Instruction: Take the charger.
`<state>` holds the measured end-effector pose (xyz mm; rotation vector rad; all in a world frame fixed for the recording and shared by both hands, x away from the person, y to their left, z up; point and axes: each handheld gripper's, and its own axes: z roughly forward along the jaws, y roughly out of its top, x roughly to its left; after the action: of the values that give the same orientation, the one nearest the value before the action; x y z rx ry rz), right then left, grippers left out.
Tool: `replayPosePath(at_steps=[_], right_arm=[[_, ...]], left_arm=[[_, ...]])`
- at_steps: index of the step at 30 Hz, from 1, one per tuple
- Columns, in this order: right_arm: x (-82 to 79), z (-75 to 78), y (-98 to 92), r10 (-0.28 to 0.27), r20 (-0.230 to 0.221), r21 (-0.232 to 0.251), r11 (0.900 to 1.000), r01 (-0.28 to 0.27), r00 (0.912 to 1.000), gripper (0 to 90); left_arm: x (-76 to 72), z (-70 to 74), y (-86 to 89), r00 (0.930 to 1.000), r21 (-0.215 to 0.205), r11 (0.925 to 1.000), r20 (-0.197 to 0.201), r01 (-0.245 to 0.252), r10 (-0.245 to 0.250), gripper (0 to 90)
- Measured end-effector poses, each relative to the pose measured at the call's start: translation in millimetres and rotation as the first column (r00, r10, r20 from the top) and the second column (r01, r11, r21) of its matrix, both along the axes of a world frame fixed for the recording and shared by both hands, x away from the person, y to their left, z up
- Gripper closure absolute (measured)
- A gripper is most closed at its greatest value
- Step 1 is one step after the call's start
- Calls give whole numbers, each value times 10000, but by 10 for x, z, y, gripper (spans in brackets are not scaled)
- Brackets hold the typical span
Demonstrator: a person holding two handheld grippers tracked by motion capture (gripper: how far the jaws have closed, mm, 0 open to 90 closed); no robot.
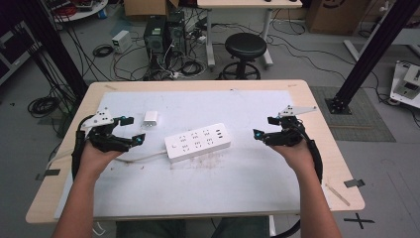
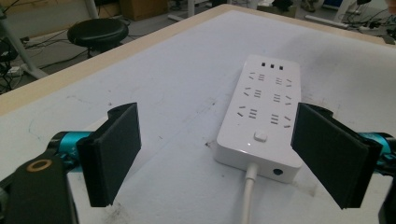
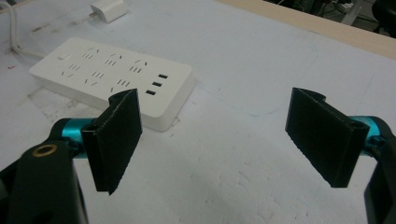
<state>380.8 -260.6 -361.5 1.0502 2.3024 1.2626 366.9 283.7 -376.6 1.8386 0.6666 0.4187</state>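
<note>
White power strip (image 1: 198,142) lies flat in the middle of the table (image 1: 247,198), between the left gripper (image 1: 132,130) and the right gripper (image 1: 263,128), whose jaws are both wide apart and hold nothing, near a small white charger (image 1: 150,119).

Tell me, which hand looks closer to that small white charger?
Left, probably. In the high view the left gripper sits open just beside the small white charger; the right gripper is beyond the power strip.
</note>
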Motion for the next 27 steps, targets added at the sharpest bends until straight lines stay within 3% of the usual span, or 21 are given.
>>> replayPosePath(at_steps=[3, 6, 9, 13, 16, 18, 20, 23, 24, 27], right_arm=[[9, 13, 5, -64, -25, -19, 10000, 64, 10000, 190], [17, 30, 13, -50, 1, 5, 10000, 50, 10000, 190], [9, 33, 5, -15, -31, -15, 10000, 15, 10000, 190], [6, 38, -1, -82, 32, 2, 10000, 82, 10000, 190], [3, 29, 16, -92, -95, -35, 10000, 91, 9999, 190], [0, 11, 56, -10, -137, -366, 9993, 5, 9999, 190], [-8, 2, 72, 25, -168, -388, 9992, -32, 9999, 190], [-16, -2, 82, 22, -164, -356, 9994, -28, 9999, 190], [-21, -3, 89, -15, -212, -371, 9993, 8, 9998, 190], [-25, -13, 103, -39, -184, -543, 9985, 28, 9998, 190]], left_arm=[[1, 8, 1, 10000, 40, 10000, 98, -3, 3, 160], [14, 15, 6, 9992, 59, 9993, -154, -361, 361, 160], [-28, 103, 21, 9987, -80, 9987, -94, -503, 502, 160], [-15, 228, 32, 9971, 114, 9971, 116, -751, 750, 160], [127, 315, 23, 9944, 316, 9939, -36, -1052, 1054, 160], [307, 303, -14, 9919, 515, 9914, -361, -1199, 1219, 160], [427, 285, -86, 9924, 1088, 9878, -418, -1110, 1162, 160], [545, 249, -135, 9912, 1234, 9871, -722, -1019, 1114, 160], [657, 197, -176, 9825, 1556, 9793, -1138, -1291, 1476, 160], [758, 147, -222, 9757, 1510, 9784, -1462, -1408, 1630, 160]])
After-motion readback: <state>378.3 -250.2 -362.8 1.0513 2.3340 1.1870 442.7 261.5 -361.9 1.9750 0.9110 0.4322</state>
